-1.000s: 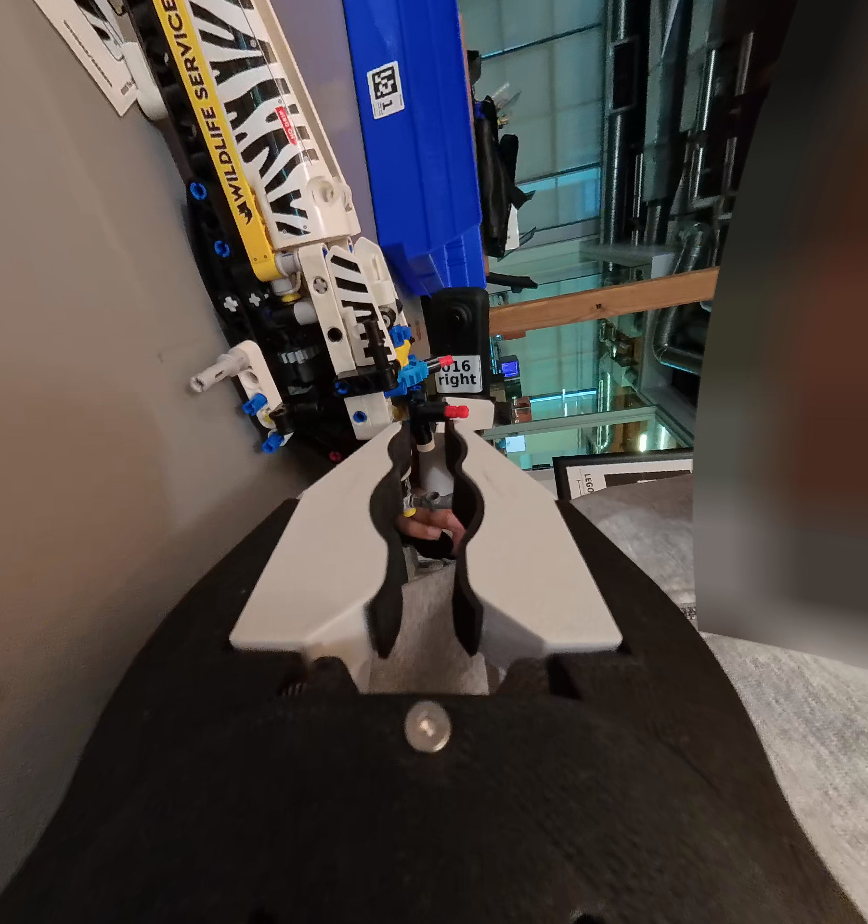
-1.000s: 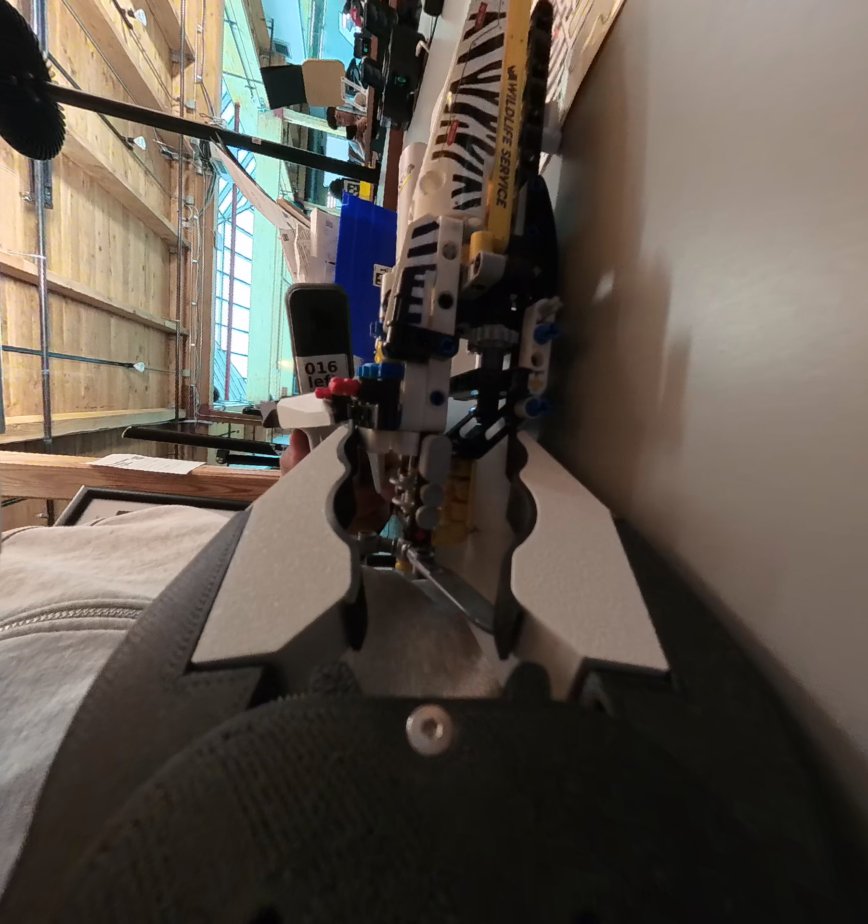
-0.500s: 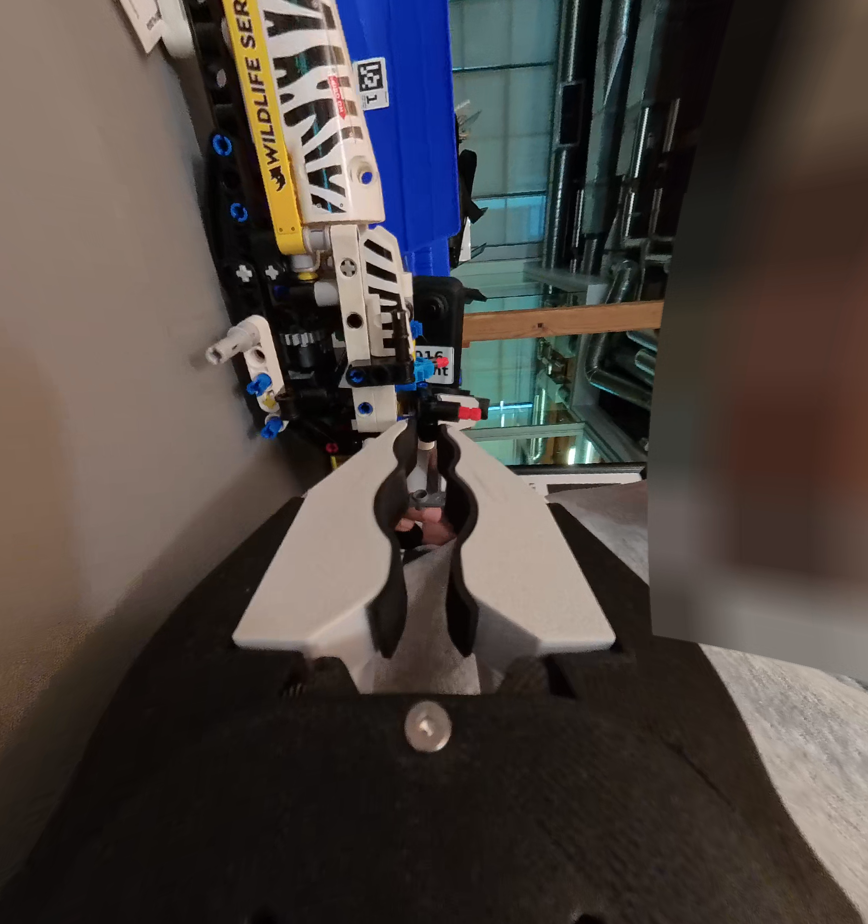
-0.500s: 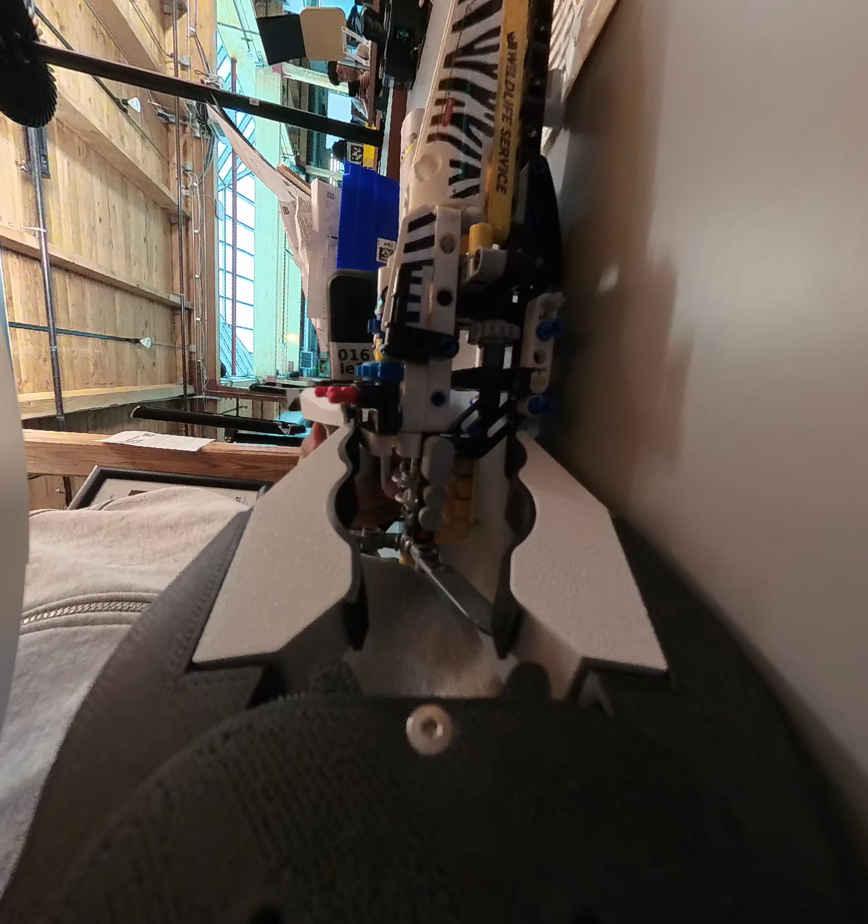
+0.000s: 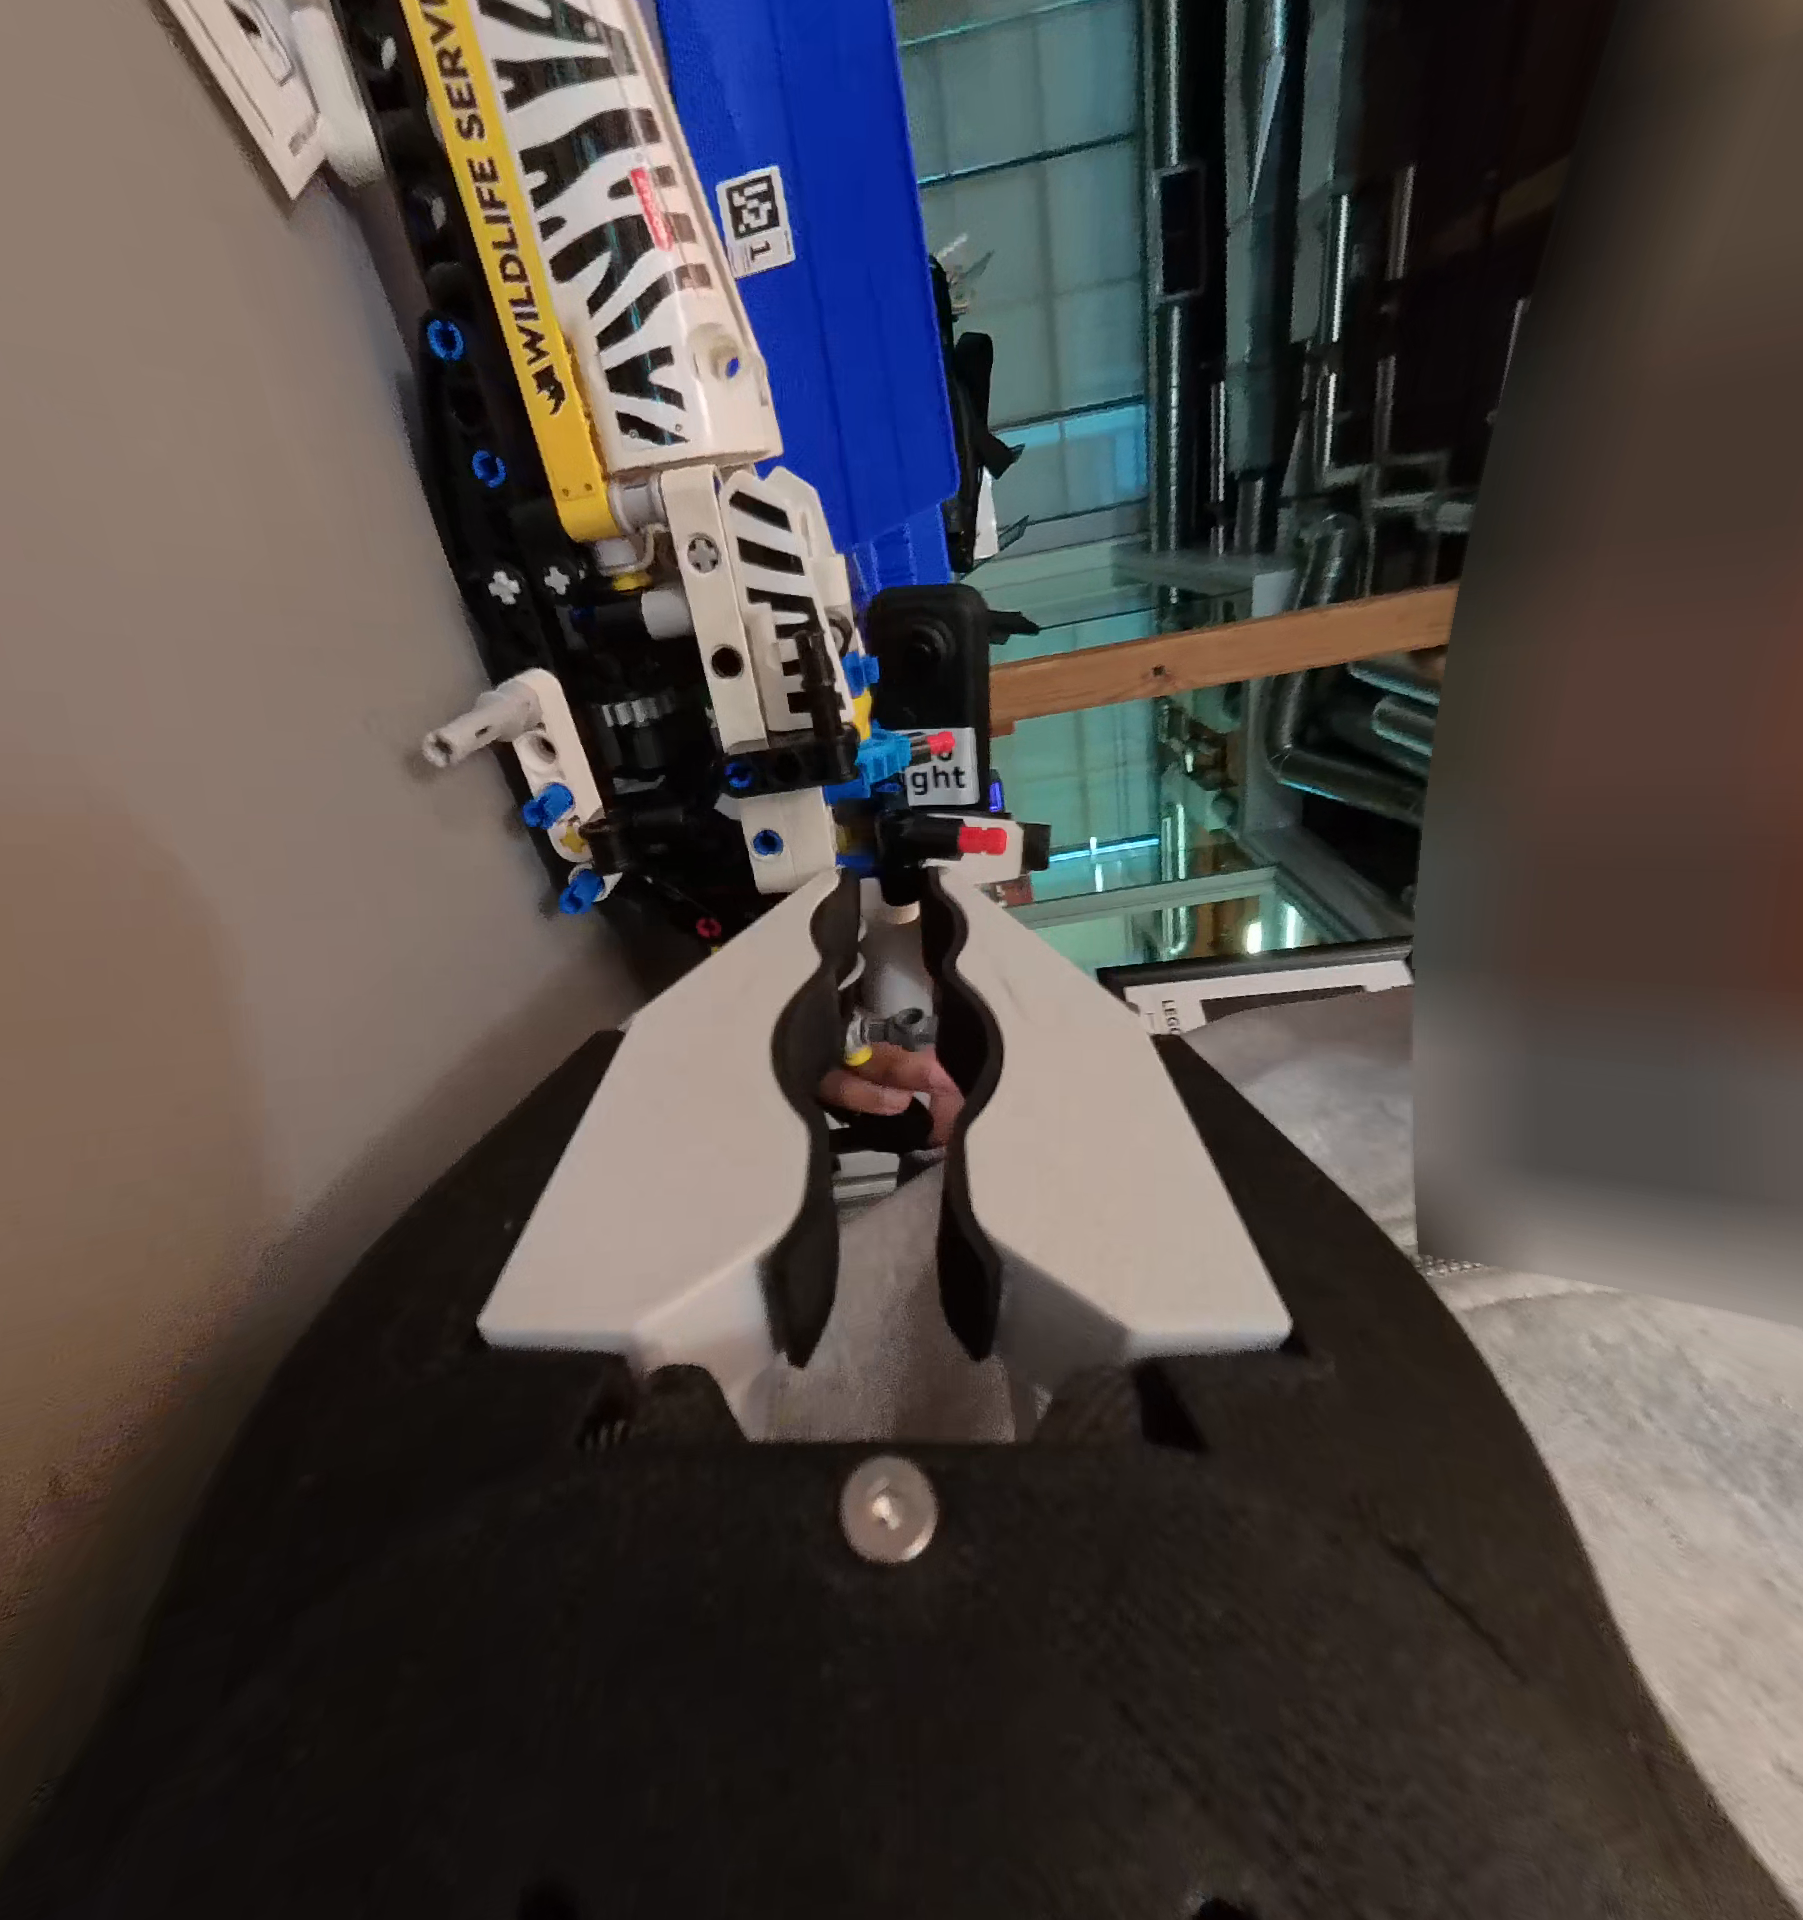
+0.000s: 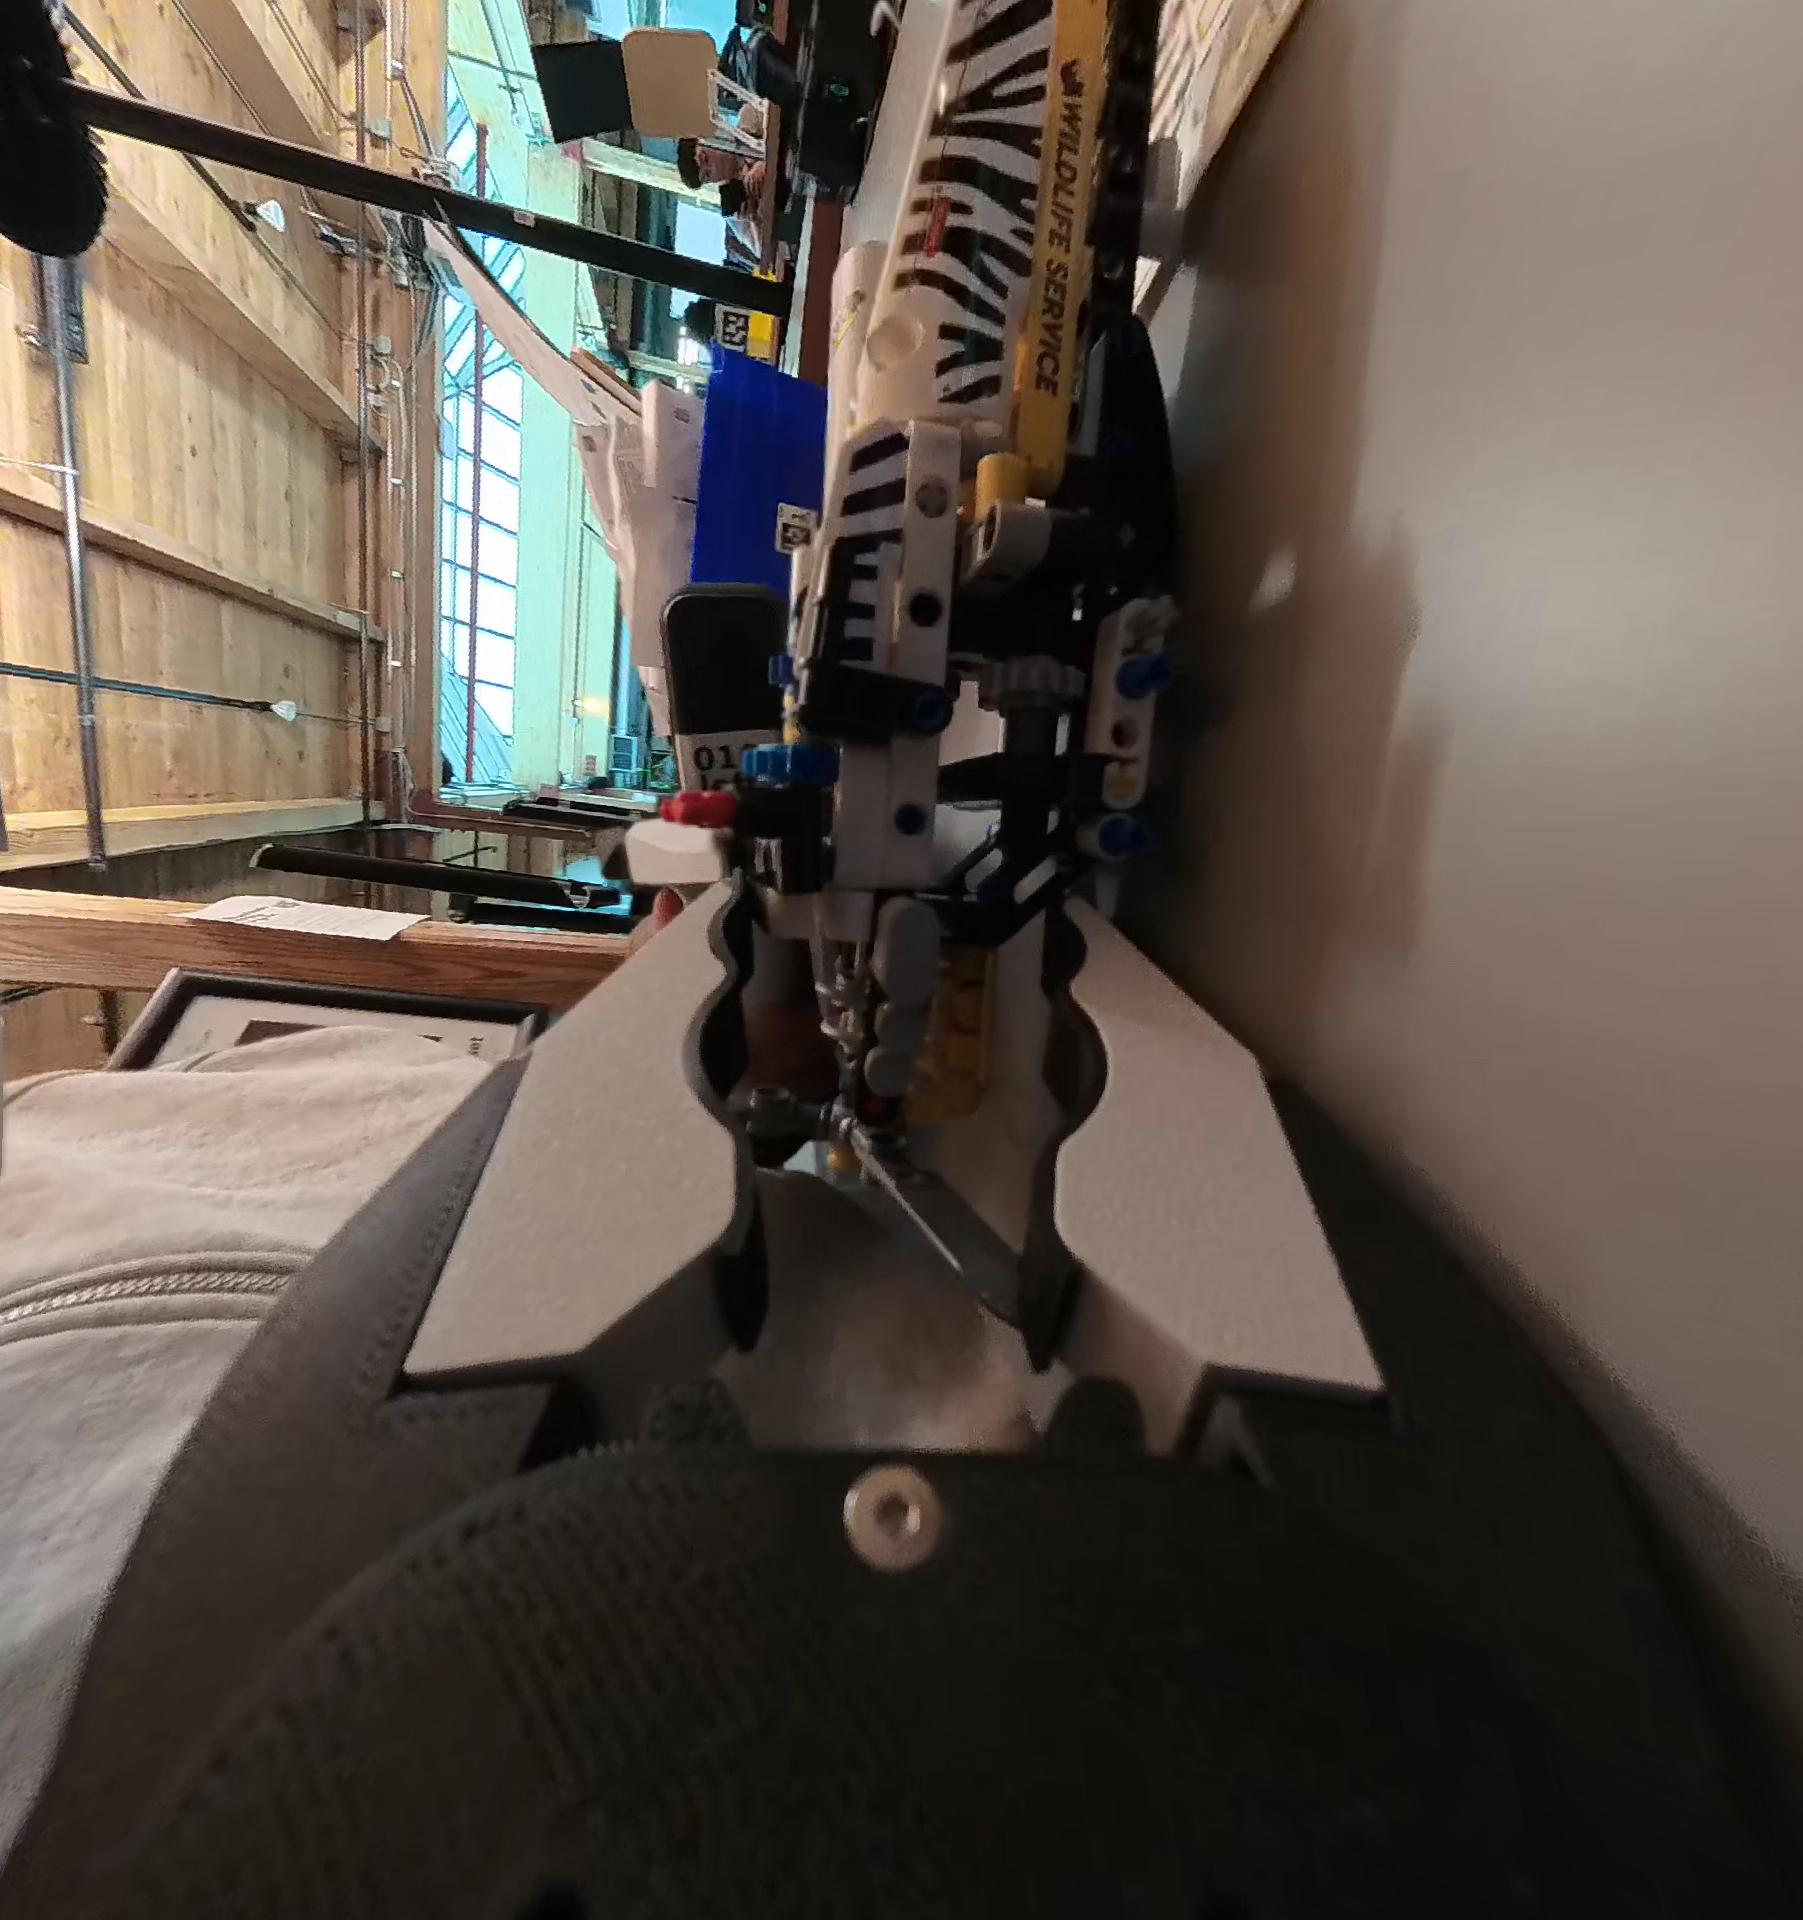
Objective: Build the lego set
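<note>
Lego model [image 5: 658, 436] — zebra-striped white panels, yellow side beam, black frame — lying on its side against the grey table [image 5: 149, 727], near end gripped from both sides. Left gripper [image 5: 892, 909]: fingers narrow, clamped on a black pin piece with red tip [image 5: 954, 836] at the model's end. Right gripper [image 6: 897, 925]: fingers wide, straddling the model's end [image 6: 897, 821]; contact with the pads cannot be told. Blue bin [image 5: 824, 260] just behind the model.
</note>
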{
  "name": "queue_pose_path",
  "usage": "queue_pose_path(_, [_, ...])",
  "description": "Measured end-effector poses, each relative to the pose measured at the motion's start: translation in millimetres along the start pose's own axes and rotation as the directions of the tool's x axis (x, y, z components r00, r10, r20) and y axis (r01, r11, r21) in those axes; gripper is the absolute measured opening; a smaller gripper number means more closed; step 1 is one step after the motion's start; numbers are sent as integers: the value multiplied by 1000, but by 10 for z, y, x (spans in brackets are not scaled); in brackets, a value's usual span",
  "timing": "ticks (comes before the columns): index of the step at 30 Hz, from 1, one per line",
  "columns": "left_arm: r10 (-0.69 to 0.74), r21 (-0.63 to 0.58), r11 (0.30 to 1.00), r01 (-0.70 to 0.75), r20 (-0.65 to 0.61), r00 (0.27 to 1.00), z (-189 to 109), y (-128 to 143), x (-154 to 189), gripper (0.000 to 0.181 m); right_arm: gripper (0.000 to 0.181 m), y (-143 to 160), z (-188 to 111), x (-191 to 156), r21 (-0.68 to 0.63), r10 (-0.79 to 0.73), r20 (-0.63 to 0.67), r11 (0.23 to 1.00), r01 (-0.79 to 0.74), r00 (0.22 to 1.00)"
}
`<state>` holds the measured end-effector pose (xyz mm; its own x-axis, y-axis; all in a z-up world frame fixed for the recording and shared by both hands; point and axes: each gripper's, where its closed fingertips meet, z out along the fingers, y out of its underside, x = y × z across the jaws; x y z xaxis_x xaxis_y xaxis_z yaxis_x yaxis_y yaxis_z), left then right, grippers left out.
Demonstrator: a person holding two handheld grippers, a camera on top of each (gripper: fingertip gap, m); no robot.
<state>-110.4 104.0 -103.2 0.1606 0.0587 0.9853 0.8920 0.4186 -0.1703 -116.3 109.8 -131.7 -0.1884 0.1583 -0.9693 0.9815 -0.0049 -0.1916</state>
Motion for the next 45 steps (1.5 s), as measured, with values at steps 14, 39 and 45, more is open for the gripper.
queue_pose_path(14, [33, -25, 999, -30, 162, 986, 37, 17, -115, 28, 70, -70, -142, 78, -10, -281, -193, 959, 285, 940])
queue_pose_path(39, [20, 96, 994, -45, 246, 969, -4, -17, -121, 29, 63, 10, -251, 9, -27, -365, -121, 931, 365, 923])
queue_pose_path(45, [65, 127, 987, -98, 237, 969, -86, -49, -36, 27, 58, -22, -499, -293, 115, -427, -36, 896, 428, 904])
